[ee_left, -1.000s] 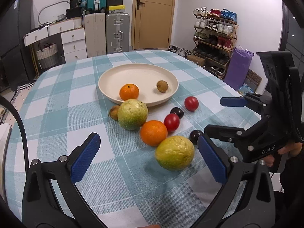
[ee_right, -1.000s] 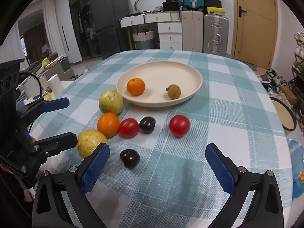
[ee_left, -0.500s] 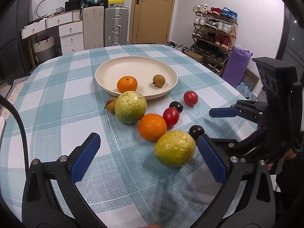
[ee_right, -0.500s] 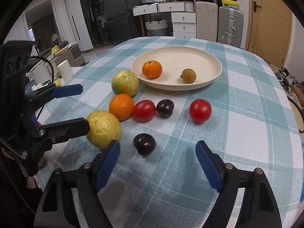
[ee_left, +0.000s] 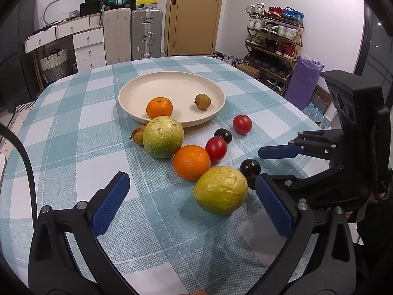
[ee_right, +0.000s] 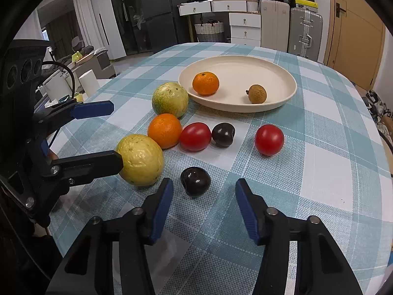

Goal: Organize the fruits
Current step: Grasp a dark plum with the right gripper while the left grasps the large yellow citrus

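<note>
Plum (ee_right: 195, 181): glossy, round | right claw (ee_right: 203, 202): closing, untouched | left claw (ee_left: 194, 206): apart

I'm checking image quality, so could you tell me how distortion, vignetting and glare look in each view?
Left wrist view: fisheye bends the table edge, corners black, soft shadow beneath the yellow fruit. Right wrist view: same curvature and dark corners, small highlights on the dark plum; both sharp.
</note>
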### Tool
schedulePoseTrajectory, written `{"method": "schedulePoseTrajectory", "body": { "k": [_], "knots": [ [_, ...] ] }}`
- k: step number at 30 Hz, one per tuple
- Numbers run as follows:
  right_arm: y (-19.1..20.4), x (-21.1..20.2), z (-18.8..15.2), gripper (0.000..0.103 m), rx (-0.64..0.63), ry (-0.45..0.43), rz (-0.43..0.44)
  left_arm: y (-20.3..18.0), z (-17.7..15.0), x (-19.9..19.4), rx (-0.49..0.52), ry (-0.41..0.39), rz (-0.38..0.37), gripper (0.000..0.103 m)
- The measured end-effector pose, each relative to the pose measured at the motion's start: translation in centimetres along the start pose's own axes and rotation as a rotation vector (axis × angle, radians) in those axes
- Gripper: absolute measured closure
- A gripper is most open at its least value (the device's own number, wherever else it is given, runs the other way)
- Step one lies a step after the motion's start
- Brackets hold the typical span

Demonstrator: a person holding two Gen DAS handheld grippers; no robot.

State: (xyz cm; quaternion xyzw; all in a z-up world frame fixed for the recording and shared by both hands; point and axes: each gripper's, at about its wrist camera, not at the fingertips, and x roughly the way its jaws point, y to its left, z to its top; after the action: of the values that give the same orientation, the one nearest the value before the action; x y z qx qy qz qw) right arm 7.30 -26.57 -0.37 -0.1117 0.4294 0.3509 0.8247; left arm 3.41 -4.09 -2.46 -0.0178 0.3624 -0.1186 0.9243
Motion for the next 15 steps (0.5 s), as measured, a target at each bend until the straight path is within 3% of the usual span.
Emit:
{"method": "schedulePoseTrajectory", "body": {
  "k": [15],
  "knots": [
    [0.7,0.6,0.3,0.066,-0.008,0.011,-0.030,-0.6,-0.4,1.3,0.018,0.052,0.002,0.001]
  ]
}}
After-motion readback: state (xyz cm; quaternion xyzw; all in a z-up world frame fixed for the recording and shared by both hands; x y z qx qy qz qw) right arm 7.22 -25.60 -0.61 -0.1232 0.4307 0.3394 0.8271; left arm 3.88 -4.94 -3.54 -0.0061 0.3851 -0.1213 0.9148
